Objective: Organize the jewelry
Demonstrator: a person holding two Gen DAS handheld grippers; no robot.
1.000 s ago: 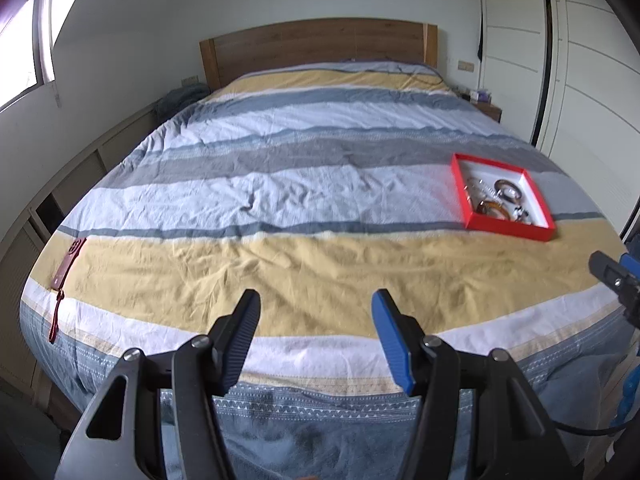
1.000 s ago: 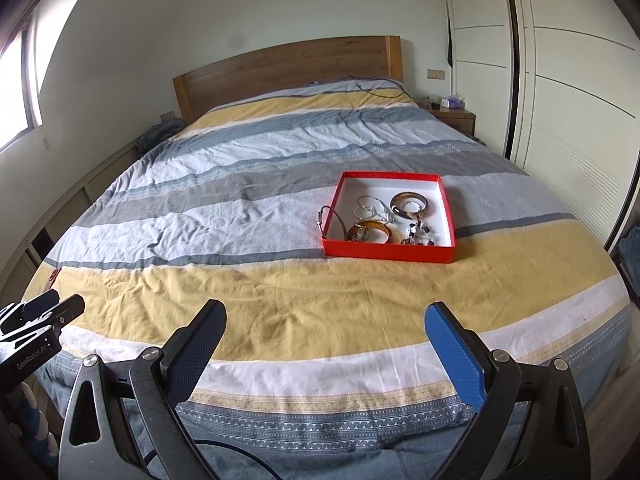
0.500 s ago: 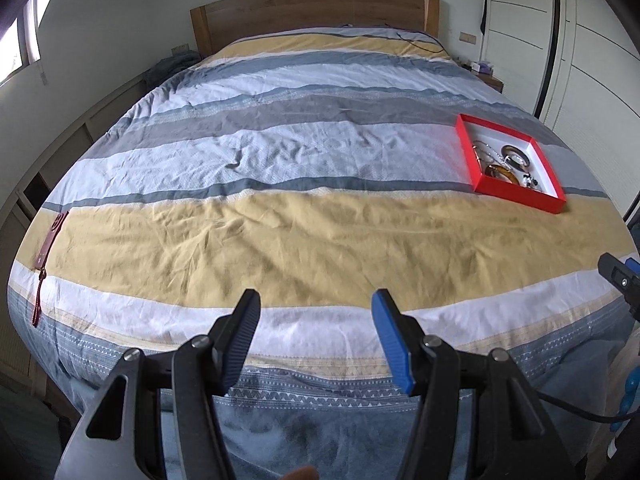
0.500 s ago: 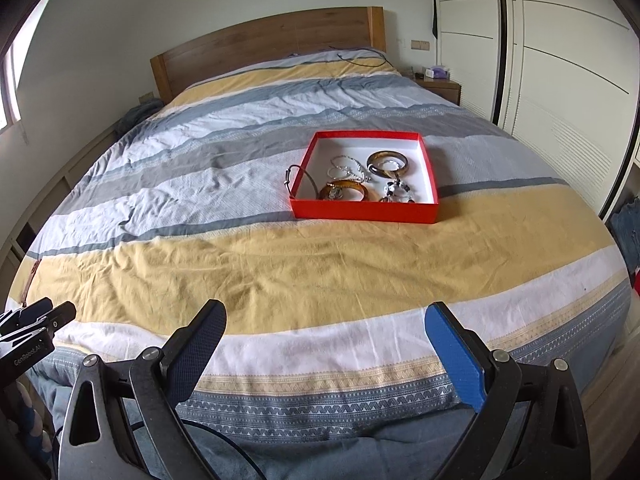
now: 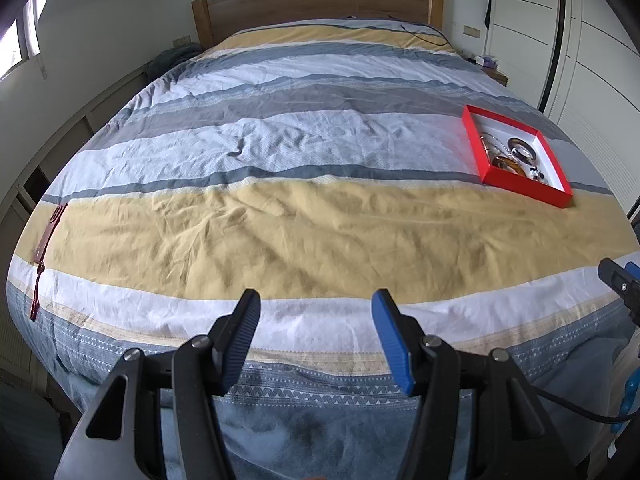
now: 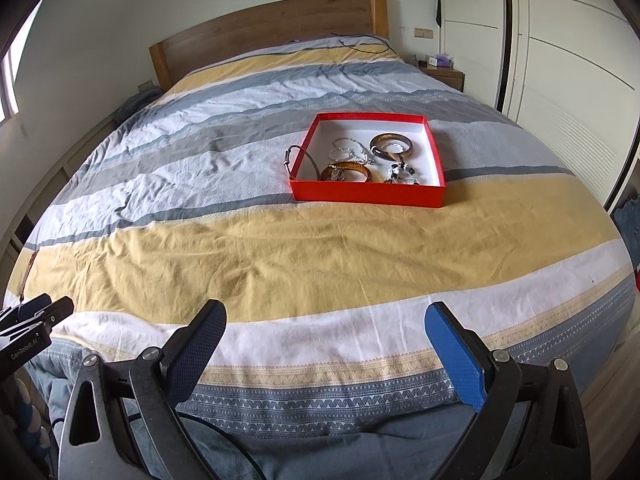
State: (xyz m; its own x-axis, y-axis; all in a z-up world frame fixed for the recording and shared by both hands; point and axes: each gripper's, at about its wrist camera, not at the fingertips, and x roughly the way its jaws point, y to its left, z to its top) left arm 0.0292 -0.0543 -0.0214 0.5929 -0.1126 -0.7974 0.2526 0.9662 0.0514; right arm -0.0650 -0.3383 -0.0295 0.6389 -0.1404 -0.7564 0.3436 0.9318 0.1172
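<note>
The red tray (image 6: 367, 194) sits on the bed (image 6: 280, 248) with bangles and chains, perhaps tangled, inside; one wire hoop (image 6: 300, 158) hangs over its left wall. Both grippers, left (image 5: 316, 320) and right (image 6: 326, 338), fingers spread and empty, have drawn nearer this last second.

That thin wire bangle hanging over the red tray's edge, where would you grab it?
Grip the wire bangle on the loop outside the red tray's left wall, coming from the left. That part seems raised off the bedspread, and is clear of the other jewelry.
</note>
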